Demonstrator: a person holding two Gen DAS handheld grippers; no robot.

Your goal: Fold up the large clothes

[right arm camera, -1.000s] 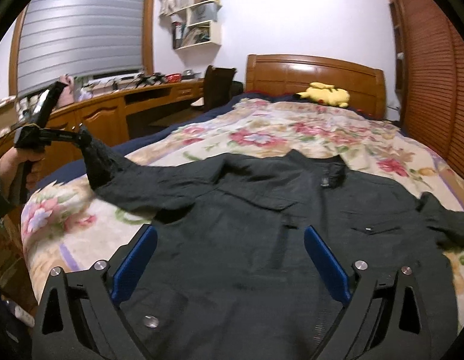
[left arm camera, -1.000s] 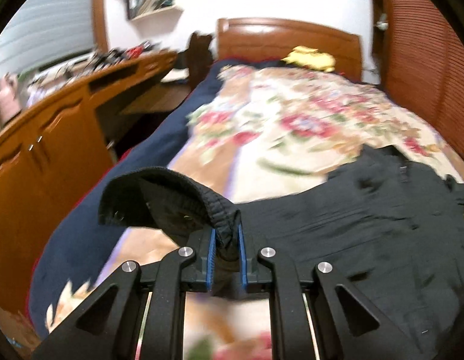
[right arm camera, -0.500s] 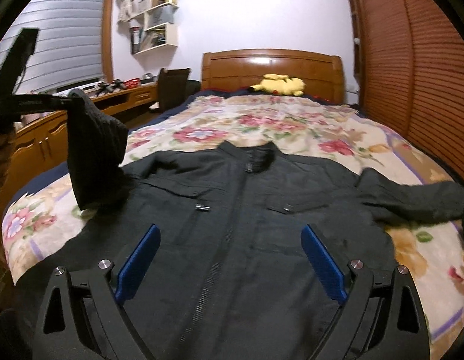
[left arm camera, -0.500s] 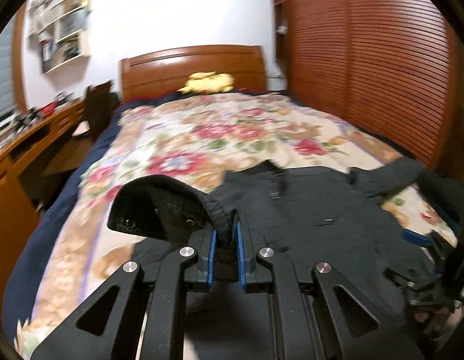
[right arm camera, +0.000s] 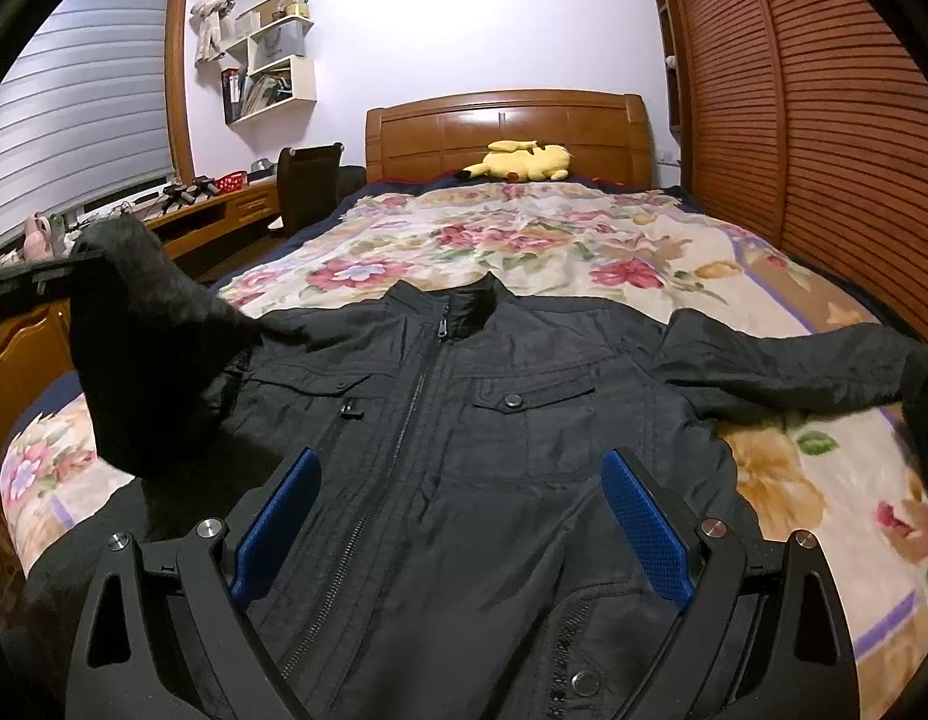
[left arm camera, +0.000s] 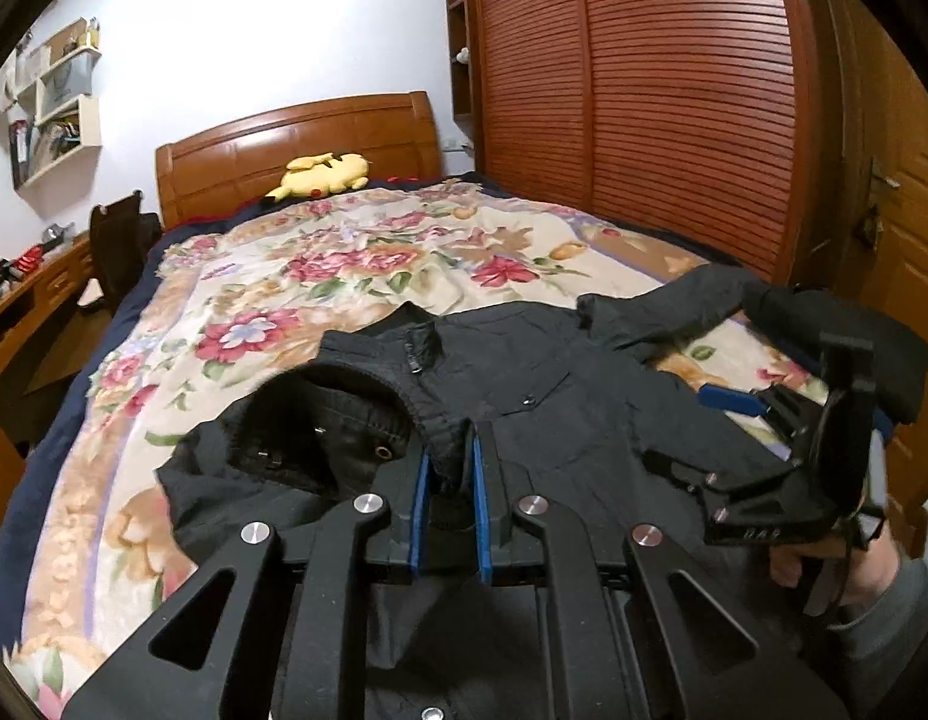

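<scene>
Black jacket (right arm camera: 464, 450) lies front-up on the floral bedspread (right arm camera: 554, 240), collar at 12 o'clock toward the headboard (right arm camera: 506, 126), zipper running down the middle.

Left claw (left arm camera: 449, 468) is pinched tight on the cuff (left arm camera: 428, 414) of one sleeve; blue pads squeeze the ribbed edge between them. The cuff opening gapes at approx 10 o'clock from the claw, w/ a snap visible inside. That sleeve is lifted and drawn over the jacket's body. In the right wrist view it shows as a dark, blurred hump at 9 o'clock (right arm camera: 140, 348), hanging from the left claw's tip at the frame edge; blur makes the exact grip point hard to read there.

Right claw (right arm camera: 458, 516) is spread wide, nothing between its pads. It hovers over the jacket's lower front, zipper and chest pocket (right arm camera: 524, 408) at 12 o'clock from it. In the left wrist view it sits at 3 o'clock (left arm camera: 758, 414), held by a hand (left arm camera: 824, 564) in a grey sleeve.

Other sleeve (right arm camera: 794, 366) lies flat at 2 o'clock, reaching toward the wardrobe (right arm camera: 824, 120) side. Yellow plush (right arm camera: 518, 162) rests at the headboard.
</scene>
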